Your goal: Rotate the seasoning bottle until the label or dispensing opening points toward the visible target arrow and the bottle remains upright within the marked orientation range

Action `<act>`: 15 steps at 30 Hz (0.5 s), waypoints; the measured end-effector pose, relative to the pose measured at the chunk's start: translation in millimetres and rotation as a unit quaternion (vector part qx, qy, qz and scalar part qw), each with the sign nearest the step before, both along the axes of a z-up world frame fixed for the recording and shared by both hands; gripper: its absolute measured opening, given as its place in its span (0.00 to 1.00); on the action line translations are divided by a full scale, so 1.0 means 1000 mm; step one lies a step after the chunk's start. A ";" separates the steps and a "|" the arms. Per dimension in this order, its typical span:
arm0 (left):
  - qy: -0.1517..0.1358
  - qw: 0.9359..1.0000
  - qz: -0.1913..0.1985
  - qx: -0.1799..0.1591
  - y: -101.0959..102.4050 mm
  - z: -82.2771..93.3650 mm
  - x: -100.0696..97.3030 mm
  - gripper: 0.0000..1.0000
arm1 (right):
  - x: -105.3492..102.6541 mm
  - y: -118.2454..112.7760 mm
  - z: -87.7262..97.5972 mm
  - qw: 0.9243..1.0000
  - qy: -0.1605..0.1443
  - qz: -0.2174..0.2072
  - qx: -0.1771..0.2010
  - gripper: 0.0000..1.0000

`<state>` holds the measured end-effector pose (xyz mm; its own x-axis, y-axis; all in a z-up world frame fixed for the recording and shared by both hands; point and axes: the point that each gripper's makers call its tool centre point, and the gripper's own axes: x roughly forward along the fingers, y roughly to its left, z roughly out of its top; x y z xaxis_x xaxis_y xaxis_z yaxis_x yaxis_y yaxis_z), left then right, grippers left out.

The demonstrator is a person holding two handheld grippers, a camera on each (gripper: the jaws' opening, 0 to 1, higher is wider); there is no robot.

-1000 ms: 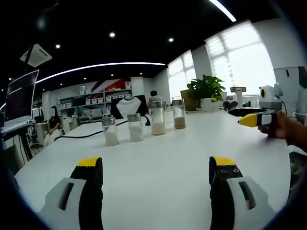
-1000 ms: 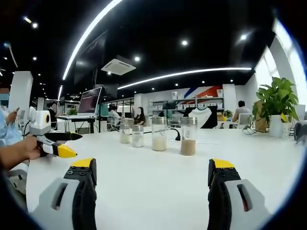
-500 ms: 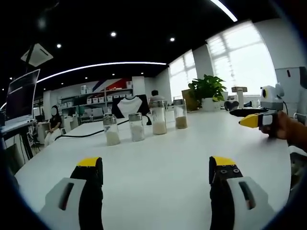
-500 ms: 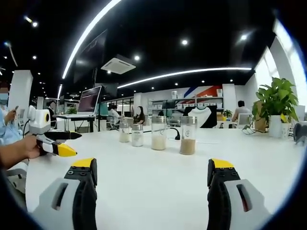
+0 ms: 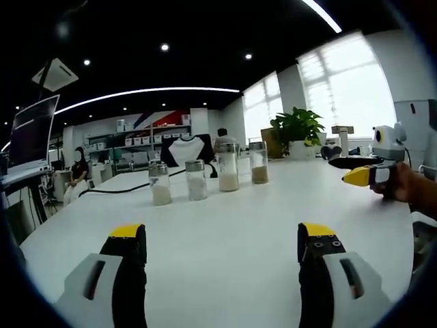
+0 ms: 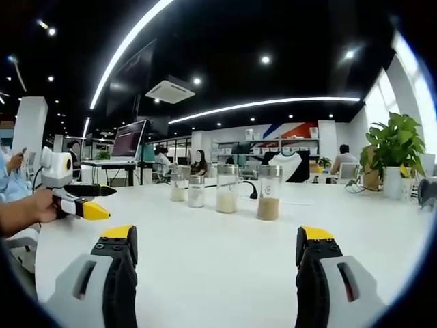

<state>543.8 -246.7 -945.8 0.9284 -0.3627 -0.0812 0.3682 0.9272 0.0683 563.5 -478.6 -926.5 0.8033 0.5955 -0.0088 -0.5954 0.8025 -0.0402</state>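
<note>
Both grippers wide open, holding nothing.
Your left gripper has its yellow-tipped fingers spread apart; same for your right gripper. Your right hand and left hand each grip a handle, level, low over the worktop.

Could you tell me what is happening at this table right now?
A person holds a two-jaw tool in each hand above a white table. Both the left tool and the right tool are open and hold nothing. Four clear seasoning bottles stand upright in a row further along the table, untouched, so no turning has begun. No target arrow can be made out on the table. A potted plant stands at the far end, and other people sit in the office behind.
</note>
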 end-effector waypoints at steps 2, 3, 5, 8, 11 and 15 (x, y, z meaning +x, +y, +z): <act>0.001 1.000 0.000 0.002 0.000 -0.001 0.000 0.97 | 0.000 -0.001 0.000 1.000 0.000 -0.001 0.002 0.98; 0.001 1.000 0.000 0.003 0.000 -0.001 0.000 0.97 | 0.001 -0.001 0.000 1.000 0.001 -0.001 0.002 0.98; 0.001 1.000 0.001 0.003 0.000 -0.001 0.000 0.97 | 0.001 -0.001 0.000 1.000 0.001 -0.001 0.002 0.98; 0.001 1.000 0.002 0.002 0.000 0.000 0.000 0.97 | 0.001 -0.001 0.000 1.000 0.000 -0.001 0.001 0.98; -0.001 1.000 0.001 0.005 0.000 0.000 0.000 0.97 | 0.000 -0.001 0.001 1.000 -0.002 -0.001 0.004 0.98; -0.001 1.000 0.002 0.011 0.000 0.000 0.001 0.97 | 0.001 -0.003 0.003 1.000 -0.002 -0.003 0.012 0.98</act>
<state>544.6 -247.2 -946.2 0.9302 -0.3566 -0.0872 0.3639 0.9271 0.0903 564.4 -482.0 -923.8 0.8074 0.5899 0.0079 -0.5896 0.8073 -0.0233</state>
